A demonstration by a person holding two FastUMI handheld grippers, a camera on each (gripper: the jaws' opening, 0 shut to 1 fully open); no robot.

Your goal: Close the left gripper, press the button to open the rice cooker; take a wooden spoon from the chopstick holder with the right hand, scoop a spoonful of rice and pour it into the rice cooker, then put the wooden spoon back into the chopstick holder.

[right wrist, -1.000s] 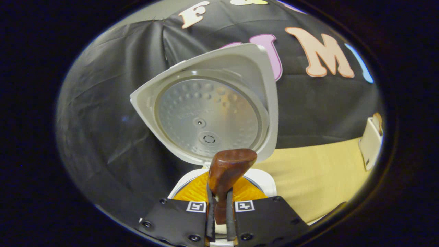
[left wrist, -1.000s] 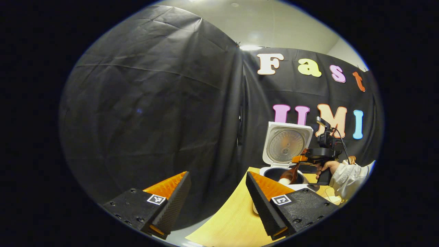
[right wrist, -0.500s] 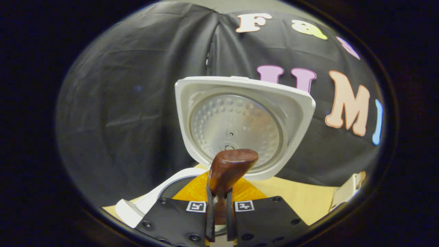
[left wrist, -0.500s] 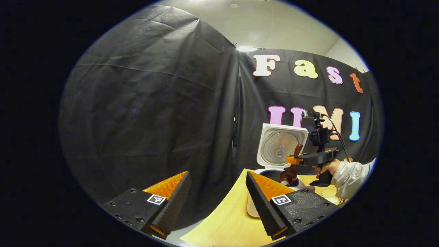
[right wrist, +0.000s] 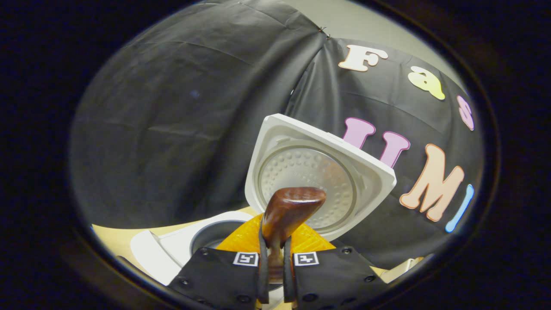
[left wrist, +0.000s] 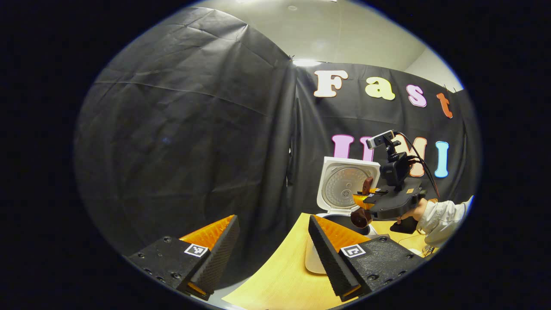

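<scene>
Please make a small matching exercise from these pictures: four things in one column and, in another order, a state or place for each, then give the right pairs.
Things:
1. rice cooker lid
2. wooden spoon
3. left gripper
4. table

States or places:
A. open, holding nothing
B. under the rice cooker
C. standing up, open
D. clamped between the right gripper's fingers

Pairs: 1-C, 2-D, 3-A, 4-B

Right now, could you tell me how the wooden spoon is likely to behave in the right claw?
The wooden spoon looks rigid, so it probably won't flex. Its polished handle may slip or pivot, since the right claw pinches it narrowly. It appears light.
</scene>
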